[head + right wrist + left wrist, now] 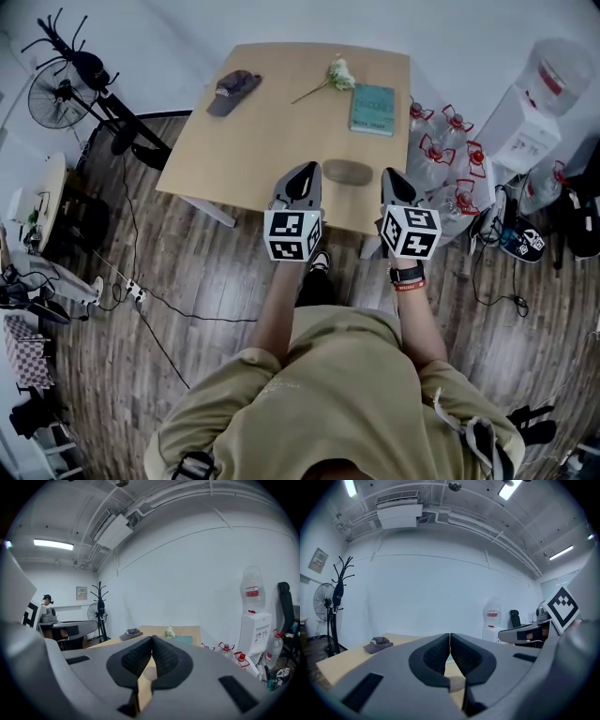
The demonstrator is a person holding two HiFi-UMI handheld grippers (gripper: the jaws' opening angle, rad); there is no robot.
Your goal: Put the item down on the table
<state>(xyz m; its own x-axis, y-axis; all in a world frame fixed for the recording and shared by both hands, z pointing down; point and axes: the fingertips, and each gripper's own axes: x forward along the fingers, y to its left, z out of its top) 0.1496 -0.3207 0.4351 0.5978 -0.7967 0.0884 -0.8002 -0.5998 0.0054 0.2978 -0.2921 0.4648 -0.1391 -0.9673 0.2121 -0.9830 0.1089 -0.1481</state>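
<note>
A brown-grey oval case [348, 172] lies flat on the wooden table [253, 150], close to its near edge. My left gripper [305, 171] hovers just left of it and my right gripper [395, 175] just right of it, neither touching it. In the left gripper view the left gripper [449, 640] has its jaws closed tip to tip with nothing between the pads. The right gripper [151, 640] looks the same in its own view: pads pressed together, empty. The person's arms reach forward over the table edge.
Farther back on the table lie a dark cap [233, 91], a white flower [337, 73] and a teal book [372, 109]. Several water bottles [441, 145] and a water dispenser [530, 108] stand right of the table. A fan [54, 101] and coat stand [94, 70] are at left.
</note>
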